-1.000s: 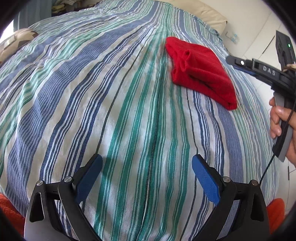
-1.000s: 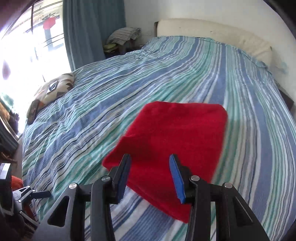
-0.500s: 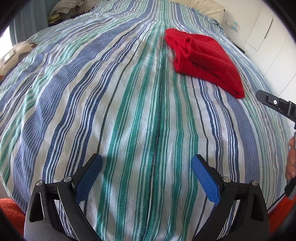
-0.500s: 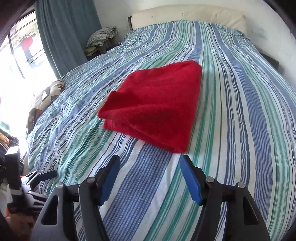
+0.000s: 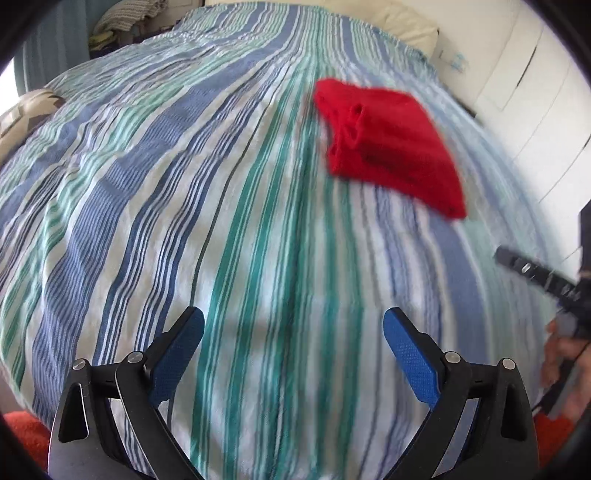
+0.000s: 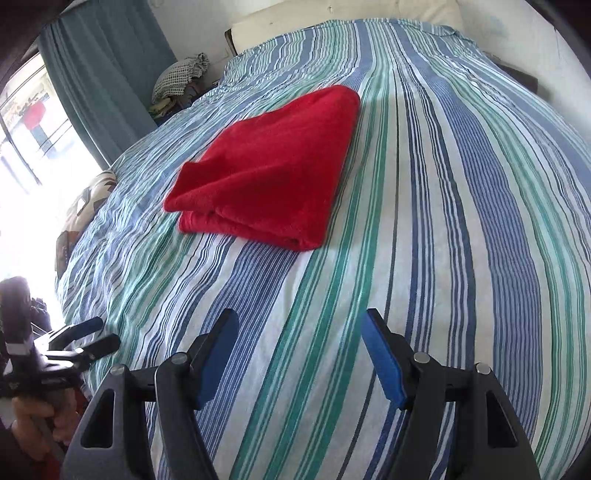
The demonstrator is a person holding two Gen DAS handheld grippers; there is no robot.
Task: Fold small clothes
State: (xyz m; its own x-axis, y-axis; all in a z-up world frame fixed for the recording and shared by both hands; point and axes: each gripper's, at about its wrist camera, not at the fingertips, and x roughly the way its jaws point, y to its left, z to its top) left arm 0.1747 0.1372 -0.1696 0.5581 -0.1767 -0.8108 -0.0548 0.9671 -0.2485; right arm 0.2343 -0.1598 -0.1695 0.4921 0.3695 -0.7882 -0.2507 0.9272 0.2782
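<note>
A red cloth (image 6: 273,166), folded into a thick rectangle, lies flat on the striped bed cover (image 6: 443,221). My right gripper (image 6: 301,317) hovers over bare cover a short way in front of the cloth's near edge, open, with nothing between its blue pads. In the left wrist view the red cloth (image 5: 388,144) sits far ahead to the right. My left gripper (image 5: 293,317) stands wide open above the cover (image 5: 184,184) near the bed's front edge, holding nothing. Each view catches the other gripper at its side, hand-held: left gripper (image 6: 86,336), a right gripper finger (image 5: 524,267).
Cream pillows (image 5: 406,22) line the head of the bed. A patterned cushion (image 6: 88,199) lies at the left edge by the window. A blue curtain (image 6: 110,74) and a pile of clothes (image 6: 181,77) stand behind. White cupboard doors (image 5: 535,92) flank the right side.
My right gripper has backed away from the red cloth and its jaws have widened; the cloth stays folded on the bed. The left gripper has risen slightly, still open.
</note>
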